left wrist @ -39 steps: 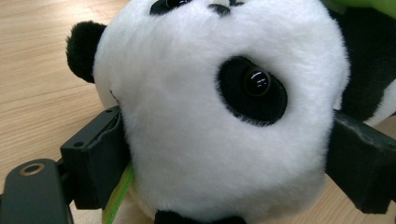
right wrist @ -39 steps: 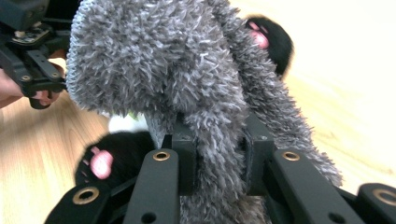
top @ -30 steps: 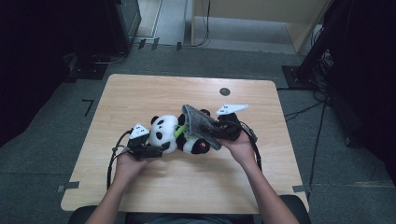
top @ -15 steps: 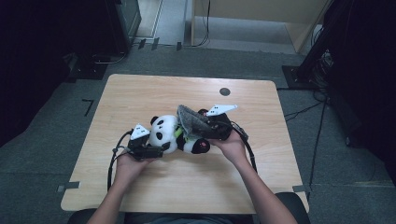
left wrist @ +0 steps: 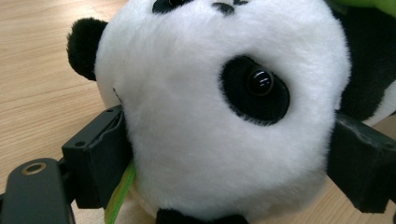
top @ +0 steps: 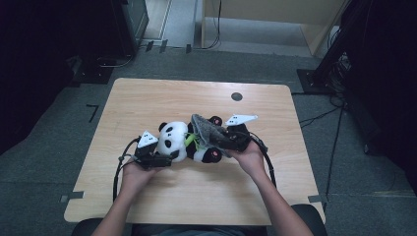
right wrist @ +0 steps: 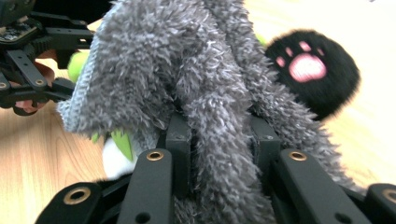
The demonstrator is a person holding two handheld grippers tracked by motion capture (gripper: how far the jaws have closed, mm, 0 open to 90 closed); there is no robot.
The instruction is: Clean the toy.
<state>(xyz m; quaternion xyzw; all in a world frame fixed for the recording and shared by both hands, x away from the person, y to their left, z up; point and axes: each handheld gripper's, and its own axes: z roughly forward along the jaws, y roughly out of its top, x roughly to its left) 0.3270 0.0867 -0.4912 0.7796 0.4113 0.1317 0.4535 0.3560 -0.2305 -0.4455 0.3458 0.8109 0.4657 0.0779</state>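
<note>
Listing from the near edge outward: two forearms are seen entering over the near side of the table (top: 147, 196), each hand carrying a tool. Left tool (top: 156, 158): its jaws are spread wide and pressed against both sides of the plush panda's head (left wrist: 219, 107), so the toy is pinned where it lies, on its side at the middle of the table. Right tool (top: 235, 140): its jaws are drawn close on a fold of the grey fleece cloth (right wrist: 196, 84), which is pinched between them; within the last half second the jaws have been closing further on that fold. Cloth: draped over the panda's body (top: 199, 142), between the head and the black feet; a pink-padded paw (right wrist: 310, 70) is left uncovered beside it. Green leaf trim (right wrist: 122, 140): noted under the cloth, at the panda's neck. Step in hand, as judged: the cloth is being pulled over the toy's body, or dressed onto it; which cannot be told. For good execution, the head should be kept clamped so the toy is not dragged, the fold should be gripped deep so the fleece is not slipped, and the pull should be directed along the body, low and slow. Beyond: a dark round mark (top: 236, 96) near the table's far edge, then grey floor with cables.
</note>
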